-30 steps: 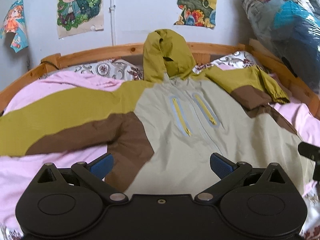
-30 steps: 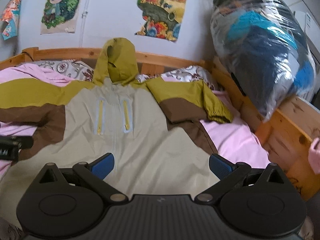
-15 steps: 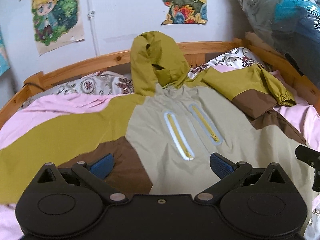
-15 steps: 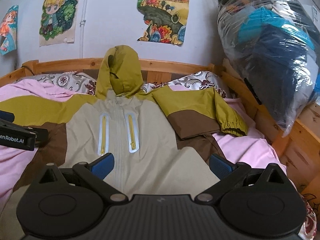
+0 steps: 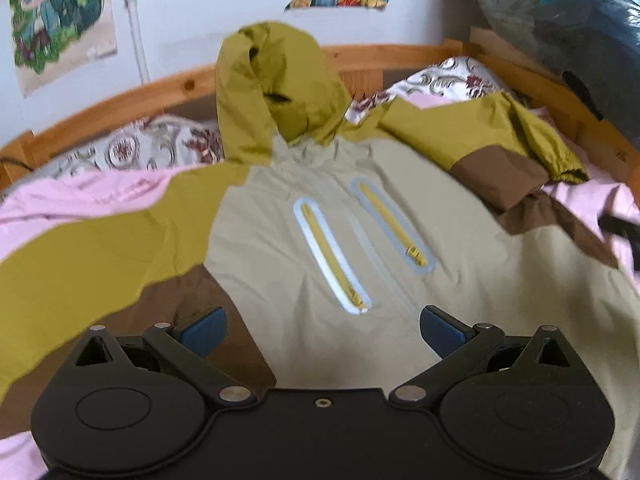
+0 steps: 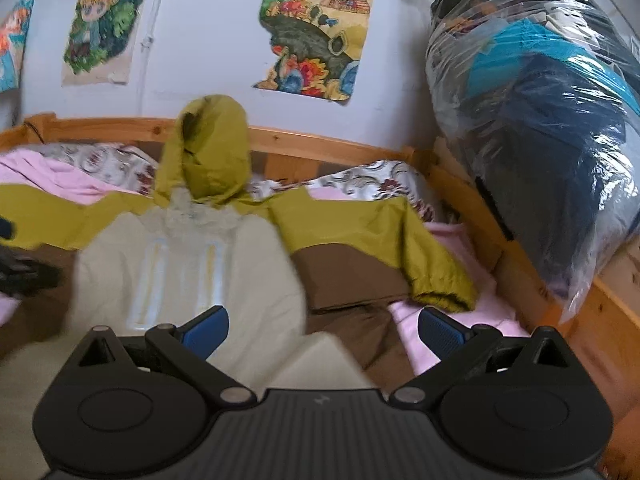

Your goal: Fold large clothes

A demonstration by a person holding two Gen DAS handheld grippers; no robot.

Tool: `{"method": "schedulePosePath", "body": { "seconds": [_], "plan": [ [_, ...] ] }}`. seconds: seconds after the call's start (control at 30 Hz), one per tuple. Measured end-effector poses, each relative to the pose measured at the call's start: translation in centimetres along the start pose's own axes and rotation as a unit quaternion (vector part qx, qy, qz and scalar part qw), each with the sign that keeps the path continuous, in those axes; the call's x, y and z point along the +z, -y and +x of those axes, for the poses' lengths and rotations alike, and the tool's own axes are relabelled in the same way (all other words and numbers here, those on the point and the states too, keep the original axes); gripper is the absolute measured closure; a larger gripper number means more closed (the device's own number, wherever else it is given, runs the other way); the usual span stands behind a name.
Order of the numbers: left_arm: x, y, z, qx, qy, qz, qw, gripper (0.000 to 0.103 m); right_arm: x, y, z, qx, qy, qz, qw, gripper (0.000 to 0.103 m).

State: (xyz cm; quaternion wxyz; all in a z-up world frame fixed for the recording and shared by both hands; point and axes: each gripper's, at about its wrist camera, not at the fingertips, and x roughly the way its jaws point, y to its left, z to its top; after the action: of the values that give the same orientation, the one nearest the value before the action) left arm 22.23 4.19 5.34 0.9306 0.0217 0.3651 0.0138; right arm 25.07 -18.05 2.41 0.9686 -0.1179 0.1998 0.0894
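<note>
My left tongs [image 5: 323, 330] are spread wide with nothing between the blue pads, hovering low over the chest of the hooded jacket in beige, olive and brown nylon [image 5: 360, 248]; my right tongs [image 6: 323, 330] are likewise parted and empty, poised above the jacket's right flank, where a beige corner of cloth [image 6: 320, 364] rises between the two fingers. Nothing stands between either tool and the cloth. Each of my tools shows as a dark blur at the edge of the other's view. Around the jacket lies a pink bedsheet [image 6: 452, 240] on a pine-framed bed [image 6: 320, 148], with white floral-patterned pillows [image 5: 132, 152] against the headboard. To my right a big clear plastic sack stuffed with blue and dark clothing [image 6: 540, 128] rests on the bed's side rail. Cartoon posters [image 6: 316, 28] are stuck on the white wall behind. The jacket lies face up and spread flat on the bed, its olive hood [image 5: 276, 84] propped upright against the headboard. Two yellow chest zippers edged in pale grey [image 5: 332, 256] run down either side of the front closure. Its sleeve on my left stretches straight out across the sheet, while the sleeve on my right [image 6: 380, 248] is folded inward, its gathered cuff pointing down toward me.
</note>
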Motion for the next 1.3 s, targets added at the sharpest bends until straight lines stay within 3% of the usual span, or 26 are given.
{"method": "schedulePosePath", "body": {
  "seconds": [0.1,0.23,0.43,0.5,0.57,0.7,0.83,0.97,1.03,1.17,1.3],
  "plan": [
    [-1.0,-1.2,1.8,0.005,-0.013,0.003,0.9999,0.001,0.1,1.0,5.2,-0.032,-0.01,-0.044,0.998,0.001],
    [-1.7,-3.1,3.5,0.014,-0.036,-0.005,0.9992,0.001,0.0,1.8,12.9,-0.089,-0.038,-0.1,0.99,0.012],
    [-2.2,-5.5,4.4,0.023,-0.056,-0.02,0.998,0.001,-0.8,4.3,20.3,-0.156,-0.094,-0.101,0.978,0.024],
    [-2.5,-5.9,4.2,0.029,-0.055,-0.019,0.9979,0.001,-0.9,4.9,20.9,-0.165,-0.101,-0.104,0.976,0.041],
    [-2.8,-6.1,3.9,0.029,-0.054,-0.019,0.998,0.001,-0.7,5.4,20.5,-0.168,-0.099,-0.098,0.976,0.066],
    [-3.0,-6.1,3.0,0.024,-0.045,-0.025,0.9984,0.001,1.6,6.1,16.8,-0.151,-0.07,-0.081,0.983,0.081],
    [-3.1,-6.0,1.8,0.015,-0.029,-0.035,0.9988,0.001,6.1,5.4,10.2,-0.076,-0.023,-0.058,0.995,0.084],
    [-3.4,-6.5,0.4,0.018,-0.011,-0.057,0.9981,0.001,10.5,2.0,2.9,0.061,0.025,-0.037,0.997,0.085],
    [-3.8,-6.9,-0.3,0.022,-0.005,-0.067,0.9975,0.001,11.8,-0.6,0.6,0.133,0.042,-0.04,0.989,0.093],
    [-5.1,-8.1,-2.0,0.048,0.014,-0.081,0.9955,0.001,12.1,-7.3,-0.9,0.254,0.055,-0.058,0.964,0.093],
    [-7.2,-10.1,-3.7,0.088,0.026,-0.106,0.9902,0.001,10.5,-12.8,0.5,0.349,0.026,-0.05,0.935,0.093]
  ]
}}
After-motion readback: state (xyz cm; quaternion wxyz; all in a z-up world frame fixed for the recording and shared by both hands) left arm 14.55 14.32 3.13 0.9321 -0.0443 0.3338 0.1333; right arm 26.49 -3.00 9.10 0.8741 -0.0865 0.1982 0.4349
